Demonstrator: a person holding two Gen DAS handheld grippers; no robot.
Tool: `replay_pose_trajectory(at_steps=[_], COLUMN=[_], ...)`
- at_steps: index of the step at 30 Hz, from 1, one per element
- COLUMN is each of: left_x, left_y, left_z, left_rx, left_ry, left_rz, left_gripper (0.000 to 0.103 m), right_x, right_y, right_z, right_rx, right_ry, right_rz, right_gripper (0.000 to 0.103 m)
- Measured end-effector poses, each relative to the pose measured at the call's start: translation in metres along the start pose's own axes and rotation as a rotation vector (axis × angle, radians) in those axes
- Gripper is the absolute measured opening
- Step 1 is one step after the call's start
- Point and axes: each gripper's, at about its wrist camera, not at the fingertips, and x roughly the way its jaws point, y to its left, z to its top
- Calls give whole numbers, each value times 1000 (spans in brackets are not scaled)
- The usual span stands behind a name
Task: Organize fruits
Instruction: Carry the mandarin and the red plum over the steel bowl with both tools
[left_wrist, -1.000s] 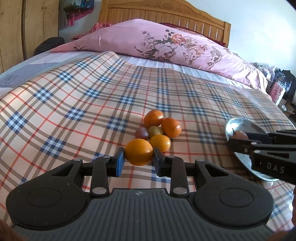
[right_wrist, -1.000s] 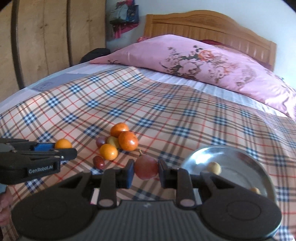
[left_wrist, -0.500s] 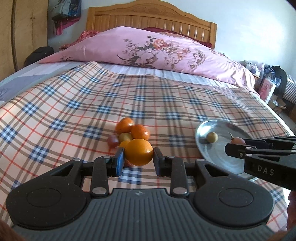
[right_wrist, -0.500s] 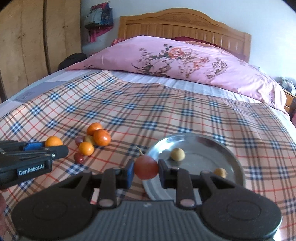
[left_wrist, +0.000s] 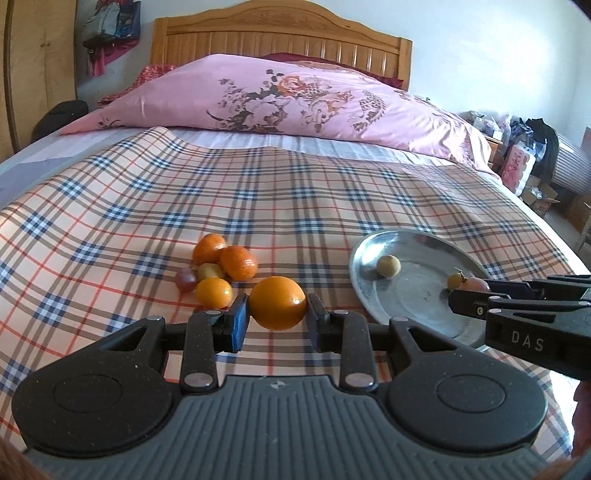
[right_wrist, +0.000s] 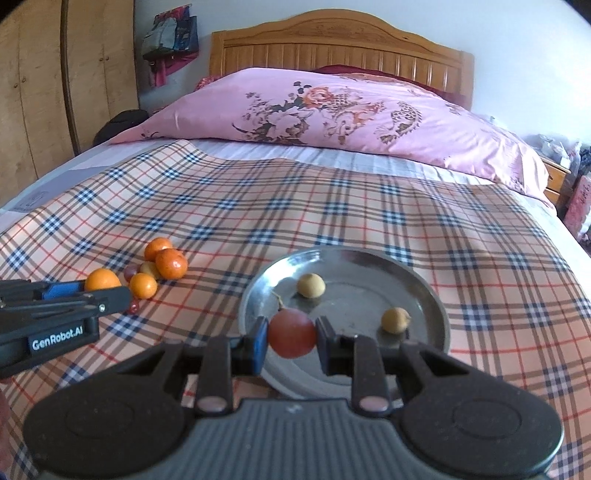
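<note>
My left gripper (left_wrist: 277, 319) is shut on an orange (left_wrist: 277, 302), held above the plaid sheet just left of the metal plate (left_wrist: 402, 306). My right gripper (right_wrist: 291, 341) is shut on a red round fruit (right_wrist: 291, 333) with a thin stem, over the near left part of the plate (right_wrist: 436, 306). Two small yellow fruits (right_wrist: 311, 285) (right_wrist: 396, 320) lie in the plate. A cluster of oranges (left_wrist: 238, 262) and small reddish and yellow fruits (left_wrist: 185, 279) sits on the sheet to the left. In the right wrist view the left gripper (right_wrist: 107, 291) shows at the left edge with its orange (right_wrist: 102, 279).
The plaid sheet (left_wrist: 295, 206) covers a bed with a pink floral pillow (left_wrist: 295, 96) and a wooden headboard (left_wrist: 280, 40) at the far end. A wooden wardrobe (right_wrist: 55, 92) stands at the left. Bags and boxes (left_wrist: 528, 162) crowd the floor at the right.
Both grippers have carried their fruits rightward toward the plate. The red fruit has gone from left of the plate to over its near left part. The orange has left the cluster.
</note>
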Motion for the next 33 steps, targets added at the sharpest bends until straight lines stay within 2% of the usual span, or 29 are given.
replay_pose_trajectory(at_steps=[33], left_x=[15], left_y=[-49], left_z=[14], left_rx=[73], left_ry=[18], left_rz=[-127], left_gripper=[35], right_x=[-14], right_y=[-43], right_z=[3], right_rx=[47], right_ry=[-31], right_rz=[-68], right_gripper=[25])
